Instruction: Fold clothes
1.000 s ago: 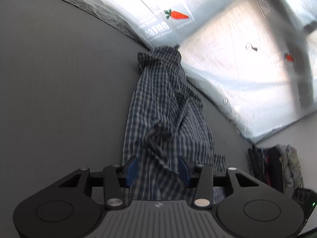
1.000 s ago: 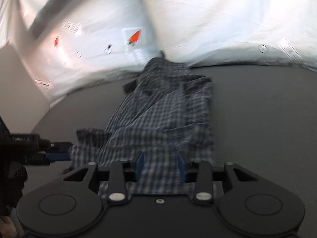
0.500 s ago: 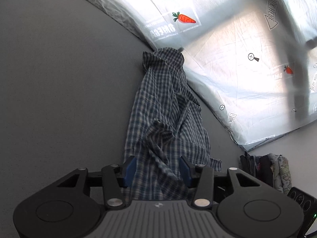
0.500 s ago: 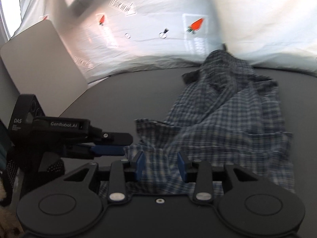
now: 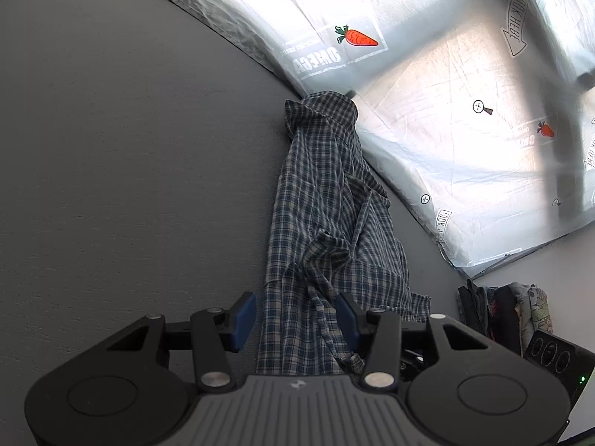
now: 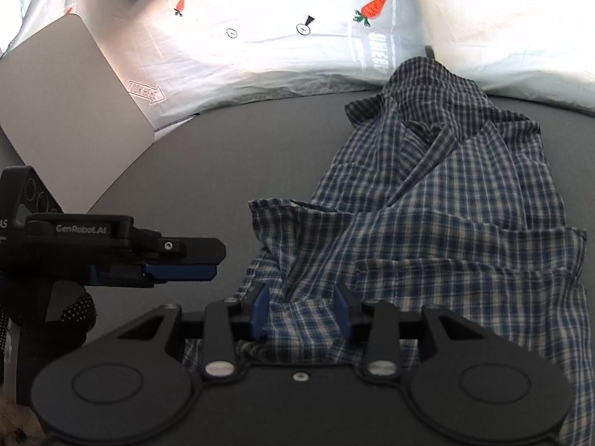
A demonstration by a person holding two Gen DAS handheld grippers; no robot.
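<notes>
Two claws work one plaid shirt (image 6: 446, 223) lying rumpled on the grey bench (image 5: 130, 167), collar toward twelve o'clock. The left claw (image 5: 295, 319) stands open over the hem; the right claw (image 6: 301, 310) straddles cloth, grip uncertain. Soft, light, floppy fabric: pinch hem corners.

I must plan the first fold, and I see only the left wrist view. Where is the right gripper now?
Observer: The right gripper is at the near hem of the checked shirt. Its jaws stand apart, with a fold of cloth between them.
Operator: Does my left gripper touch the shirt?
Observer: In the right wrist view, the left gripper is beside the shirt's side edge, with bare table showing between them.
Operator: Anything beyond it?
Observer: A grey board stands tilted there.
</notes>
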